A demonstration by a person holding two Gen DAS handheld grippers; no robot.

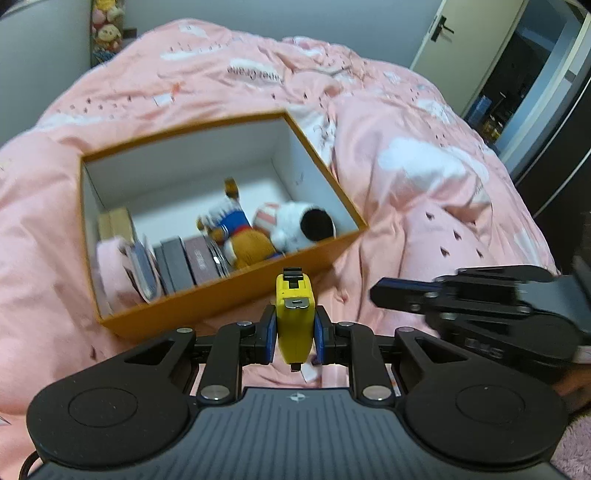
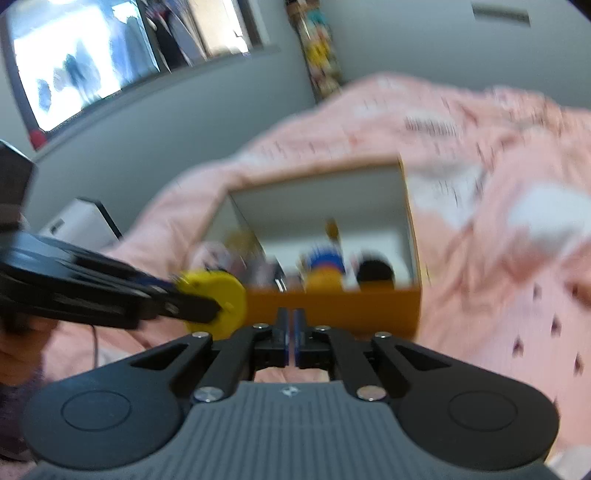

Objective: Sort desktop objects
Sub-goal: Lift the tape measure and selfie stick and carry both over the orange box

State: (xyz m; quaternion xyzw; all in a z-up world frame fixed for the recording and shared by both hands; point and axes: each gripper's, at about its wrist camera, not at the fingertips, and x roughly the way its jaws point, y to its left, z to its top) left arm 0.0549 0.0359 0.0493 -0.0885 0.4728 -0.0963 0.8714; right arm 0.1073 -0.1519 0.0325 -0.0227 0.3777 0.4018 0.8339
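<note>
My left gripper (image 1: pixel 294 332) is shut on a yellow tape measure (image 1: pixel 295 317), held upright just in front of the near wall of an open orange box (image 1: pixel 229 299) on the pink bedspread. The box holds a brown plush toy (image 1: pixel 243 236), a white plush with a black patch (image 1: pixel 303 225) and several small flat boxes (image 1: pixel 184 266). My right gripper (image 2: pixel 290 325) is shut with nothing between its blue pads; it hovers before the box (image 2: pixel 332 310). The right wrist view, blurred, shows the left gripper (image 2: pixel 207 310) at the left, clamping the tape measure (image 2: pixel 218 299). The right gripper (image 1: pixel 384 295) reaches in from the right in the left wrist view.
Rumpled pink bedding (image 1: pixel 424 192) spreads all around the box. A grey wall (image 2: pixel 184 140) and a bright window (image 2: pixel 74 66) lie behind; a door (image 1: pixel 443 33) stands at the far right. A white appliance (image 2: pixel 81 221) sits beside the bed.
</note>
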